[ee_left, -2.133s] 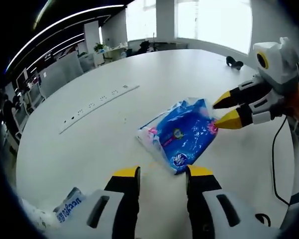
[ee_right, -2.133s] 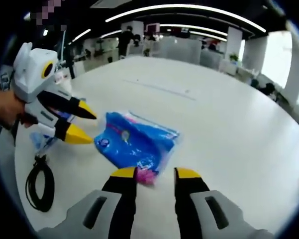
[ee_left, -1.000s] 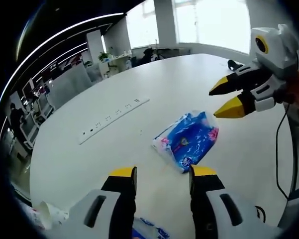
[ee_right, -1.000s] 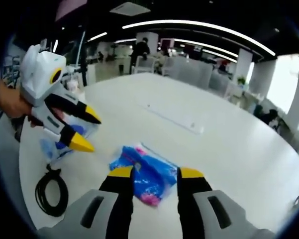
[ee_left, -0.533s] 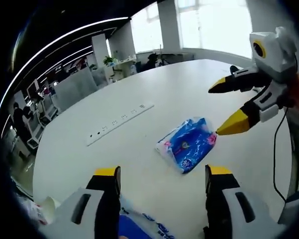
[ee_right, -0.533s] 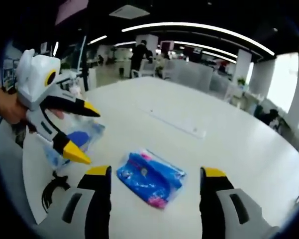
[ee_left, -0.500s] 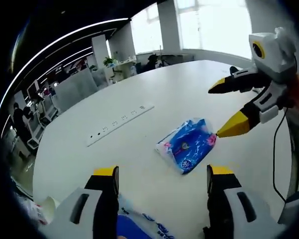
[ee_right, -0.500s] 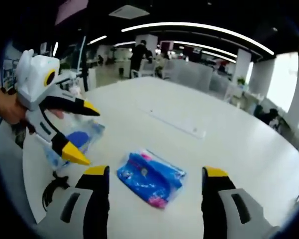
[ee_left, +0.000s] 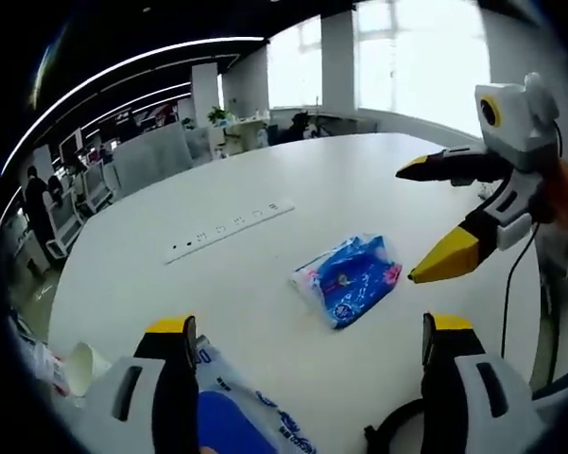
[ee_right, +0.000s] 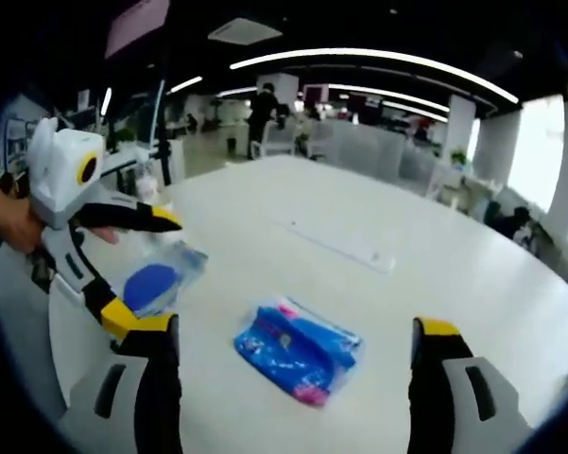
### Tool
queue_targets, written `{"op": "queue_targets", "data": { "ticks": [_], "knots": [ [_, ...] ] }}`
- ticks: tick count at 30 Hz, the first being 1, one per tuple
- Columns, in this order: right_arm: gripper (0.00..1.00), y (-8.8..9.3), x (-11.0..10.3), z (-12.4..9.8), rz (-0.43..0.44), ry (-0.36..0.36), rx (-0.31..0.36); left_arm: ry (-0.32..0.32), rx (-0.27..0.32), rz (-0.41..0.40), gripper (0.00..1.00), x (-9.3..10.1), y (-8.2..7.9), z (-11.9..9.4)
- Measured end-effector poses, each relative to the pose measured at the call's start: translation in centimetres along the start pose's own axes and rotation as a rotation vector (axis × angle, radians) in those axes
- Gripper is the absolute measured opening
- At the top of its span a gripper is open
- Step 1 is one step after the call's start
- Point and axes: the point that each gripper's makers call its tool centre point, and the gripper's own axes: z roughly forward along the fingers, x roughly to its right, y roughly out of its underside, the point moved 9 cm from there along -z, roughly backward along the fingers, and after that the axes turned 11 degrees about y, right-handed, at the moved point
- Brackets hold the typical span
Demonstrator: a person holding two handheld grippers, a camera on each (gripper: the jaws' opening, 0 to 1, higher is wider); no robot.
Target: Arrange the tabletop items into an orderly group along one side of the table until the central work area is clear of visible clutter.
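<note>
Hovering above the white table, you have both tools raised with nothing in them: the left gripper has its jaws spread wide, and so does the right gripper. The blue wipes pack lies flat out in the middle of the table, apart from everything else. Nearer you, close to the edge, sits a second clear-wrapped blue pack, with a crumpled paper cup off to its left side. To tidy well, come down on the central pack from one short end, pinch the loose wrapper seam rather than the bulging middle, and slide or lift it toward that edge group. Keep clear of the black cable near you.
</note>
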Motion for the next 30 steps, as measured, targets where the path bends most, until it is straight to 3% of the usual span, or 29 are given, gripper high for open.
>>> {"op": "queue_targets", "data": {
  "ticks": [13,30],
  "knots": [
    [0.98,-1.2,-1.0,0.1,-0.015,-0.03,0.01,-0.055,-0.019,-0.023,0.99,-1.0,1.9,-2.7],
    [0.94,-2.7,-1.2,0.2,0.015,-0.04,0.038,-0.115,-0.082,-0.042,0.97,-1.9,5.2,-4.2]
  ]
}}
